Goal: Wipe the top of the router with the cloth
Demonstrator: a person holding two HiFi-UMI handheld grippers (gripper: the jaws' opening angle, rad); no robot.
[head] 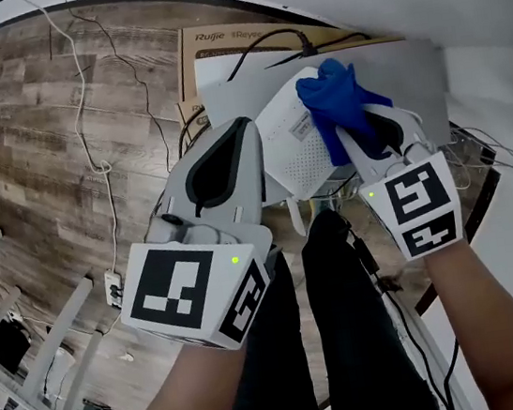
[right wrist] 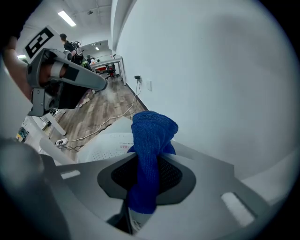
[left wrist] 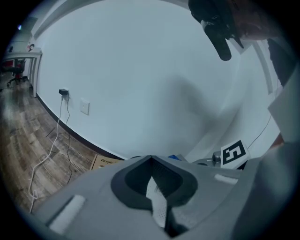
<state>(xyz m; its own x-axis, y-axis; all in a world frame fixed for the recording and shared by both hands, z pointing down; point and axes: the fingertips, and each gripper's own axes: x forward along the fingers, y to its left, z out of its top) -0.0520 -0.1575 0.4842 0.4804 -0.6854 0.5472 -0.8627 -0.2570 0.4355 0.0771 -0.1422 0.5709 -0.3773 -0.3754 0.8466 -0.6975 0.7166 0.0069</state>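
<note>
Head view first: the right gripper [head: 365, 132] is clamped on the blue cloth [head: 342, 102], which bunches up past its jaw tips and sits over the far edge of the white router [head: 290, 138]. The router lies just under and to the left of that gripper, on a grey board [head: 417, 68]. The left gripper [head: 247, 125] hangs over the router's near left side, jaws drawn together. Beyond its tips there's a Ruijie cardboard box [head: 214, 39] against the wall.

Over to the left gripper view: the left gripper [left wrist: 151, 159] has its tips meeting, nothing pinched, with the router's perforated top [left wrist: 157, 201] showing through the slit below them. The right gripper's marker cube [left wrist: 233, 153] is off to its right.

Right gripper view now: the right gripper [right wrist: 149, 157] is closed tight on the cloth [right wrist: 150, 136], which stands up out of the jaws. The router [right wrist: 110, 145] sits just left of the jaws, and the left gripper [right wrist: 101, 85] hovers above left.
</note>
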